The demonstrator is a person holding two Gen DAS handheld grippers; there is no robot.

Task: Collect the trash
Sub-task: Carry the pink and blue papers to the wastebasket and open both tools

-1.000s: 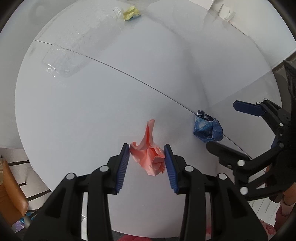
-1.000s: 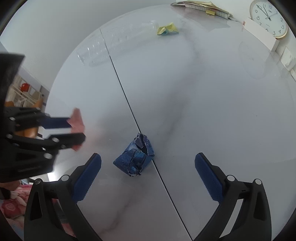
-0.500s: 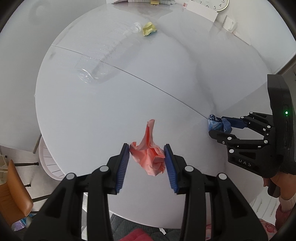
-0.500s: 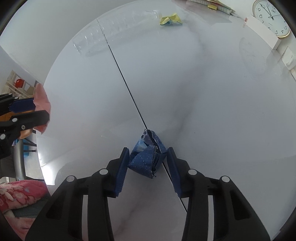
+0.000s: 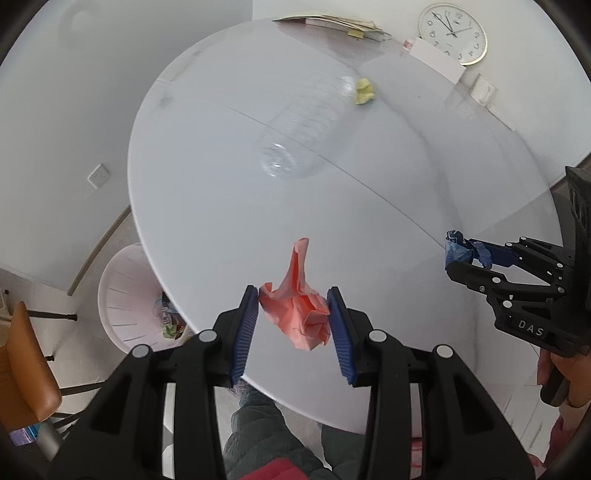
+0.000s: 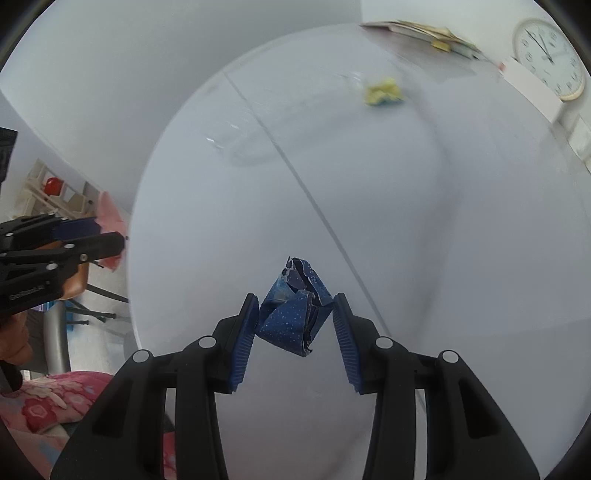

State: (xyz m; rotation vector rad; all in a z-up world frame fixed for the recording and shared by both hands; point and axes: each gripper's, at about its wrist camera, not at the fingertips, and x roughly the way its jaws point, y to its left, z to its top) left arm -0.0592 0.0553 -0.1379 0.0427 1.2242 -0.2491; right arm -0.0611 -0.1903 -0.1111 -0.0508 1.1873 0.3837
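Left wrist view: left gripper (image 5: 293, 319) pinching one crumpled pink paper (image 5: 299, 306), lifted above the table (image 5: 207, 206) edge. Right gripper (image 6: 293, 326), jaws just closed, clamping one crumpled dark-blue speckled wrapper (image 6: 295, 314). Farther: one clear plastic bottle (image 5: 299, 140) lying flat, one yellow wad (image 5: 364, 90) by its neck. One white basket (image 5: 125, 295) on the floor.

Your round white table (image 5: 229, 206) fills both views, a thin seam running across it. At its far edge lies a stack of papers (image 5: 332, 24). You've got a wall clock (image 5: 452, 33) at upper right with a white card (image 5: 437, 59) propped below it. A brown chair (image 5: 26, 369) sits lower left.
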